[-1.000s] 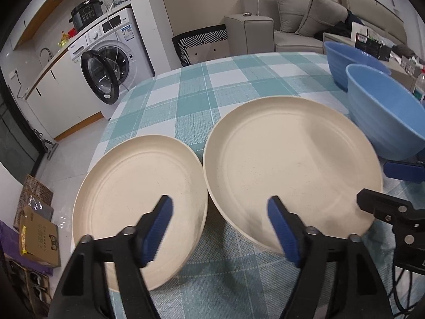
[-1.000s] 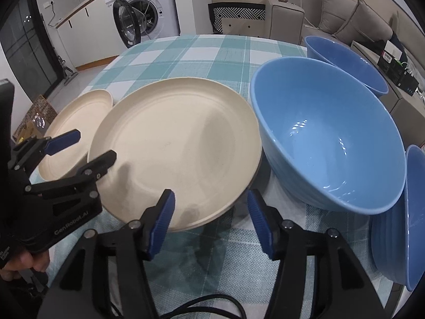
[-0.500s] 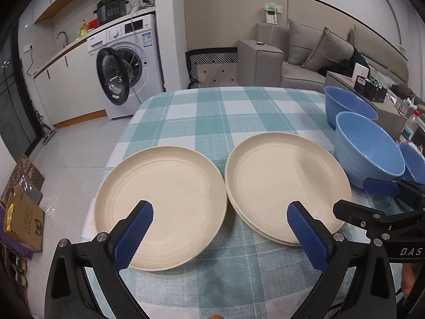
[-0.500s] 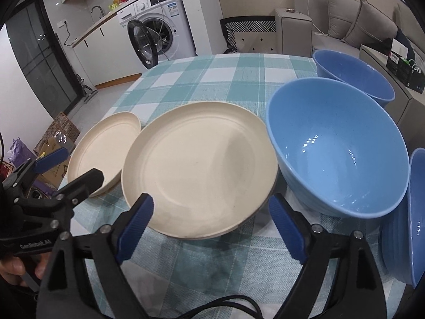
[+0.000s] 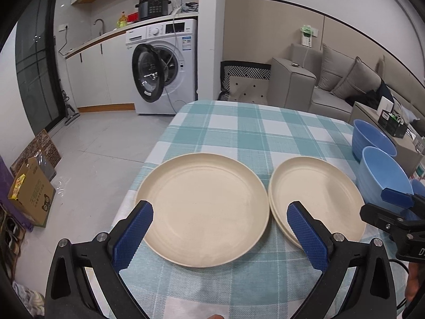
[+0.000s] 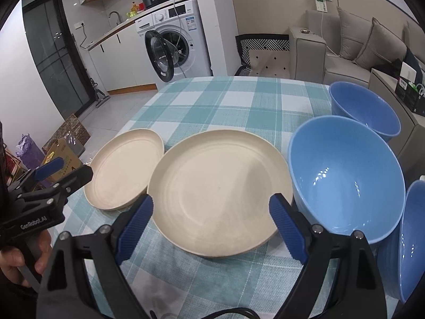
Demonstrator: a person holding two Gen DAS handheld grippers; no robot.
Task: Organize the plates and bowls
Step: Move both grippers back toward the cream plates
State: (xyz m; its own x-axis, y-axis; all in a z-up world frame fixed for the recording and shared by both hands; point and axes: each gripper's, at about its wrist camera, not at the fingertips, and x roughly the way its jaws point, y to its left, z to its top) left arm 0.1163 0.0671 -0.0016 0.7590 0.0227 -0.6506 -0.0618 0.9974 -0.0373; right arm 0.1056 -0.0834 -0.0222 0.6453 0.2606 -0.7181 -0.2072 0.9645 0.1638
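Both tongs, left tongs [image 5: 220, 235] and right tongs [image 6: 211, 226], hang spread and empty above the counter [image 5: 252, 130]. Next, probably: lift the single plate [image 5: 202, 212] onto the plate stack [image 5: 316, 196] beside the bowls [image 6: 345, 175].

Both grippers, left [image 5: 220, 235] and right [image 6: 211, 222], had black frames, silver screws behind ridged blue pads [image 6: 135, 229]; white "GenRobot.AI" lettering marked the left one's side.

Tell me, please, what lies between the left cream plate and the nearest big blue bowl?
The second cream plate lies there, between the left cream plate and the big blue bowl. The right wrist view shows this best.
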